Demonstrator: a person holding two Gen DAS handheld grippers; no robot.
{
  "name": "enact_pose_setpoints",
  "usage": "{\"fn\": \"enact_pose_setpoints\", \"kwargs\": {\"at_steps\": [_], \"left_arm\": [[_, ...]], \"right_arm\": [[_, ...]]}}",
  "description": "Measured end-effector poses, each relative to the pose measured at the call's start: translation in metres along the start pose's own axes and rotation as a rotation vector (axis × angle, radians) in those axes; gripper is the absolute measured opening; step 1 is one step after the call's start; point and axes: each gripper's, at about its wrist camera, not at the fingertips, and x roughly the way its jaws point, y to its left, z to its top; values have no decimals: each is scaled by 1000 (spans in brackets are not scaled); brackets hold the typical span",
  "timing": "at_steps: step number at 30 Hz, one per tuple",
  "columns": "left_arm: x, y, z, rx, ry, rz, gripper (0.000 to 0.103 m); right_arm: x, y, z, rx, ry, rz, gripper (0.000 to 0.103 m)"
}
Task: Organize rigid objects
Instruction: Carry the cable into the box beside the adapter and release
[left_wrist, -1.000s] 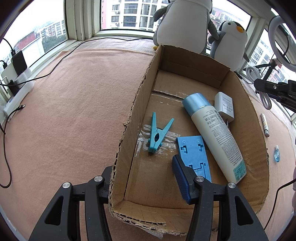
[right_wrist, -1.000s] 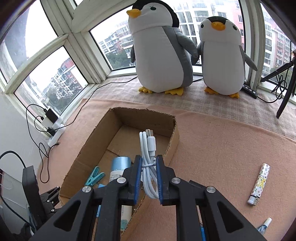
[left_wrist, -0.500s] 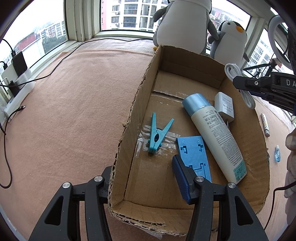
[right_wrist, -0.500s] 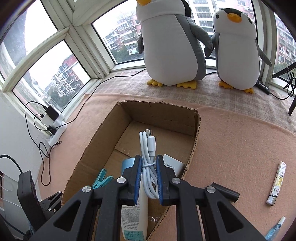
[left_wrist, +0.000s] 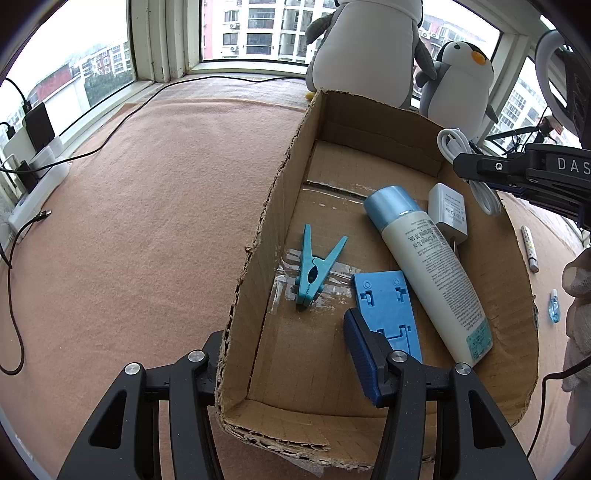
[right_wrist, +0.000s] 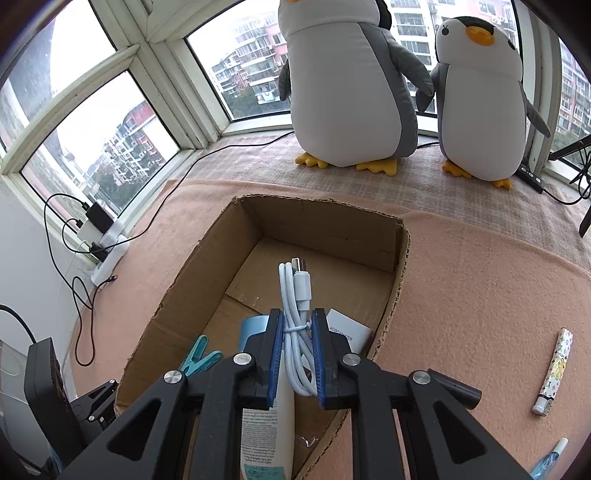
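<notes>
1. Since a second ago the right gripper (right_wrist: 297, 354) has carried the cable (right_wrist: 295, 314) from beside the box (right_wrist: 325, 221) to over its inside.
2. Its jaws are clamped on the bundled white cable, which hangs above the bottle (left_wrist: 424, 269) and charger (left_wrist: 448, 210).
3. The left gripper (left_wrist: 291, 350) stands wide, one finger outside the box's left wall, the other inside; whether it grips the wall cannot be told.
4. A peg (left_wrist: 314, 269) and blue plate (left_wrist: 388, 302) lie on the box floor.
5. A lighter (right_wrist: 554, 369) lies on the cloth (right_wrist: 480, 295), well apart.

Rough torn cardboard box (left_wrist: 258, 229); glossy white plastic cable (right_wrist: 295, 295).
</notes>
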Motion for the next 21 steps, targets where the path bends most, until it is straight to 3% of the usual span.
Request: {"fn": "enact_pose_setpoints", "kwargs": {"at_steps": [1,2,3,5,6,21], "left_arm": [[0,0,0,0,0,0,57],[0,0,0,0,0,0,57],[0,0,0,0,0,0,57],[0,0,0,0,0,0,57],[0,0,0,0,0,-1,57],[0,-1,0,3,-2,1,57]], "right_arm": [[-1,1,0,-3,-3,-4,16],[-1,1,0,-3,-6,-4,27],[-2,1,1,0,-8,1,45],[-6,1,1,7,-36,6,64],[-9,1,1,7,-52,-1,67],[-24,-8,-1,33,-85,-28,68]]}}
